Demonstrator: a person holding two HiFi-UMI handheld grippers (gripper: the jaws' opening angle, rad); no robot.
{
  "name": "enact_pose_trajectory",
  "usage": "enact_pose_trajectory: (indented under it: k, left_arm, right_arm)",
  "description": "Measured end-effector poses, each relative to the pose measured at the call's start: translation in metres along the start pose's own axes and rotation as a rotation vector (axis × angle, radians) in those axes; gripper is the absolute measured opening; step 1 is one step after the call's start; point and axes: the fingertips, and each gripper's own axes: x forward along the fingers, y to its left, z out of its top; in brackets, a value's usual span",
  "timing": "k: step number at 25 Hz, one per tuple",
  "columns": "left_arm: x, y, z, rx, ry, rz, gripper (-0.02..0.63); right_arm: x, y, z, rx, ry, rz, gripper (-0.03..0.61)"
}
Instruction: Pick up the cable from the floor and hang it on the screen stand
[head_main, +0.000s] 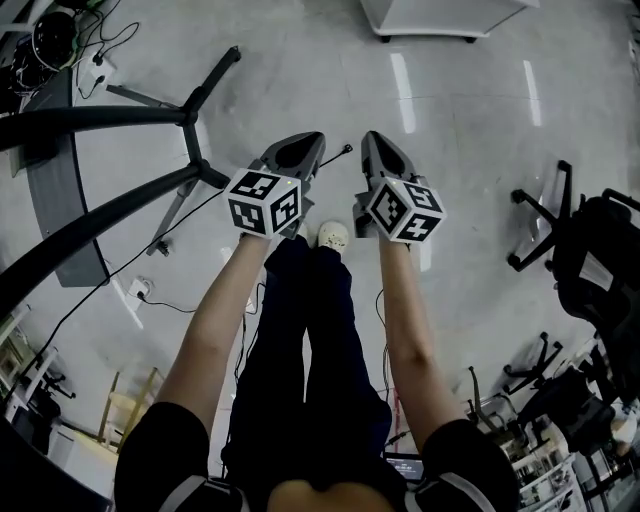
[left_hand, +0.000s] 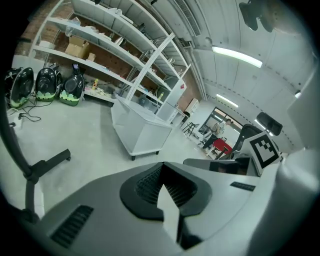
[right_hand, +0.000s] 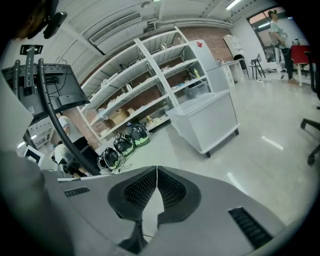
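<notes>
In the head view a thin black cable lies on the grey floor. Its end shows between the two grippers, and it runs off to the lower left under the screen stand. The stand has black spread legs and curved poles. My left gripper and right gripper are held side by side above the floor, apart from the cable. Both are shut with nothing between the jaws. The left gripper view shows the left gripper with a stand leg beyond it. The right gripper view shows the right gripper, the stand's pole and its screen.
A white wheeled cabinet stands ahead. Office chairs crowd the right side. A white socket block with its own lead lies at lower left. My legs and shoe are below the grippers. Shelving lines the wall.
</notes>
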Motion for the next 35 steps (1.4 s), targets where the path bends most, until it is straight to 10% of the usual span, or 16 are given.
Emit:
enact_pose_trajectory:
  k: [35]
  left_arm:
    - [0.150, 0.140, -0.247, 0.011, 0.142, -0.033, 0.003]
  right_arm:
    - [0.150, -0.189, -0.246, -0.018, 0.173, -0.083, 0.023]
